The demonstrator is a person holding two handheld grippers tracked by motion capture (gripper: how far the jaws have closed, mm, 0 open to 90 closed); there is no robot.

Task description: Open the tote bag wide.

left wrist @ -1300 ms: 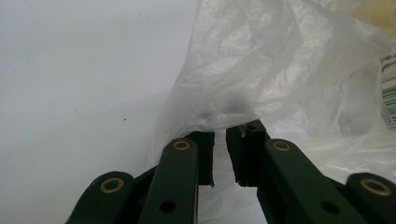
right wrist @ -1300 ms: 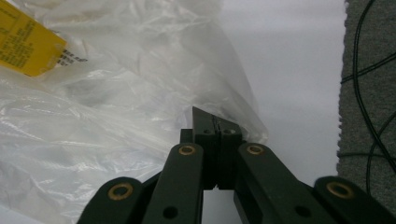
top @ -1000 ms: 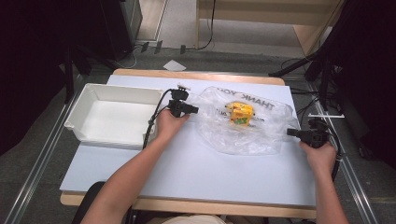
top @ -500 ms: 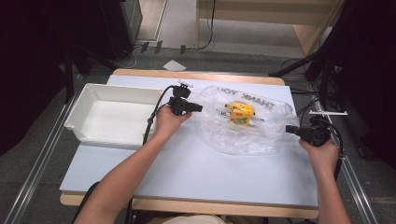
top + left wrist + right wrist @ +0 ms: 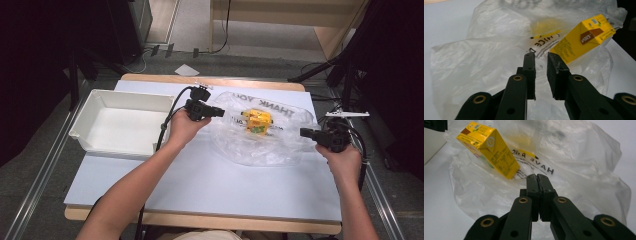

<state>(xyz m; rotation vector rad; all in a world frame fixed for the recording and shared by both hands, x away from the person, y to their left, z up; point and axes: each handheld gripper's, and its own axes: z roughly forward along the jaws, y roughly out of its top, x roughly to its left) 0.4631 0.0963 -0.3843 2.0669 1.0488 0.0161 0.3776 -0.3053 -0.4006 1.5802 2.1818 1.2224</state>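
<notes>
White tray at left of the frame on the pale tabletop. Just right of it, left tool at the edge of a clear plastic bag, jaws a little apart with nothing clamped between. Centre, slightly above the middle: yellow carton lying tilted within the bag's folds. Far right, right tool at the bag's opposite edge, jaws pressed together; whether on film, cannot tell.

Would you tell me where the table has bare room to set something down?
The near strip of the table between the two forearms is bare. The white bin at left is empty. The far middle is crowded by the plastic bag holding the yellow carton.
</notes>
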